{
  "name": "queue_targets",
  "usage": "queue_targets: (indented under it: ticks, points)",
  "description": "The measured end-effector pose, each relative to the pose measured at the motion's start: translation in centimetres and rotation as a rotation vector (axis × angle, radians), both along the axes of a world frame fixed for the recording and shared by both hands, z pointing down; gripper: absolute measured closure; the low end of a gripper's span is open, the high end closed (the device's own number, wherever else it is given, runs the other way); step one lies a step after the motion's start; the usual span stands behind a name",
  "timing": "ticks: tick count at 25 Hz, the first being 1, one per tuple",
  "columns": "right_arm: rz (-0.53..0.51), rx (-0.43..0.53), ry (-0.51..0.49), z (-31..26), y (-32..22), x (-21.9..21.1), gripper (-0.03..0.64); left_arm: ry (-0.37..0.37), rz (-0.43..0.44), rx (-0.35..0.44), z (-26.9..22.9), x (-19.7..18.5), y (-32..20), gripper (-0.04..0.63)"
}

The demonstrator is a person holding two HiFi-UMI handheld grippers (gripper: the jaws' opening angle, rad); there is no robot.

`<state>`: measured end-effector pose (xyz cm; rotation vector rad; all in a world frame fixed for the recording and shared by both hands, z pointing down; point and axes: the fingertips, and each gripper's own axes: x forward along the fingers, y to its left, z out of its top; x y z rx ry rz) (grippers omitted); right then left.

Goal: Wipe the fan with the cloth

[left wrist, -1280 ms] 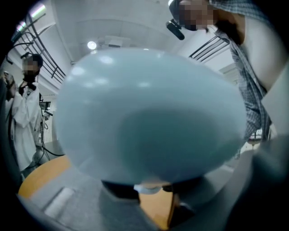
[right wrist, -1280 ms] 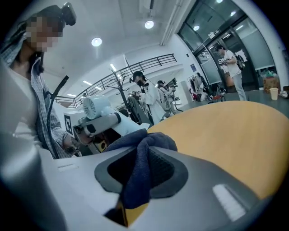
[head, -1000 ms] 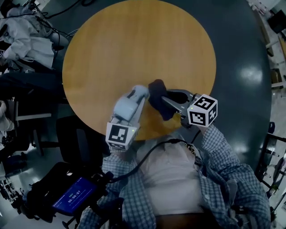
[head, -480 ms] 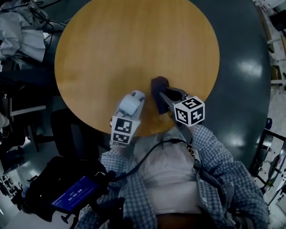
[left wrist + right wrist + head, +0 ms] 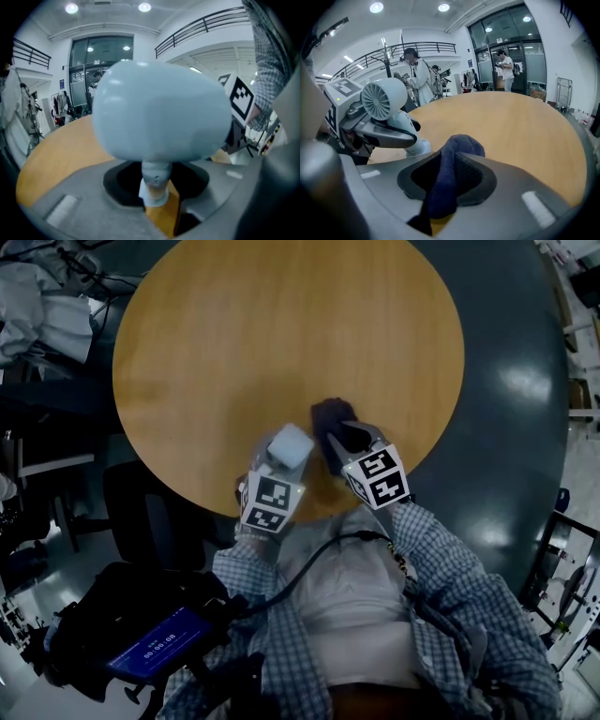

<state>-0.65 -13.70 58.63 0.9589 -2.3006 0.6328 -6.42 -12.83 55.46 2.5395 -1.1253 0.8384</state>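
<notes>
A small pale blue hand fan (image 5: 289,444) stands up from my left gripper (image 5: 278,463), whose jaws are shut on its stem (image 5: 154,180). Its rounded head (image 5: 159,112) fills the left gripper view. In the right gripper view the fan's grille (image 5: 379,101) faces the camera at the left. A dark blue cloth (image 5: 330,418) sits between the jaws of my right gripper (image 5: 342,439), bunched and standing up (image 5: 457,150). Those jaws have just been opening a little, with the cloth still pinched. Both grippers hang side by side low over the near edge of the round wooden table (image 5: 281,334).
A black bag with a lit blue screen (image 5: 155,648) lies at lower left by a dark chair (image 5: 141,512). A heap of light clothes (image 5: 47,306) sits at upper left. People (image 5: 417,70) stand far beyond the table, near glass doors.
Both grippers have sunk toward the table's near edge and drawn closer together. The fan has tipped more upright, and the cloth has come down with the right gripper.
</notes>
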Motion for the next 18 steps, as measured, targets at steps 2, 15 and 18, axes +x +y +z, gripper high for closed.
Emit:
queue_targets:
  ticks: [2, 15, 18]
  points:
    - [-0.008, 0.002, 0.010, 0.0, 0.0, 0.0, 0.515, -0.002, -0.006, 0.000, 0.1, 0.0, -0.1, 0.453]
    - [-0.017, 0.028, -0.038, -1.9, -0.5, 0.9, 0.408, 0.039, -0.072, -0.051, 0.5, -1.2, 1.0, 0.422]
    - [-0.011, 0.071, -0.049, -4.3, -0.3, 1.8, 0.410, 0.037, -0.105, -0.029, -0.9, -1.8, 2.0, 0.422]
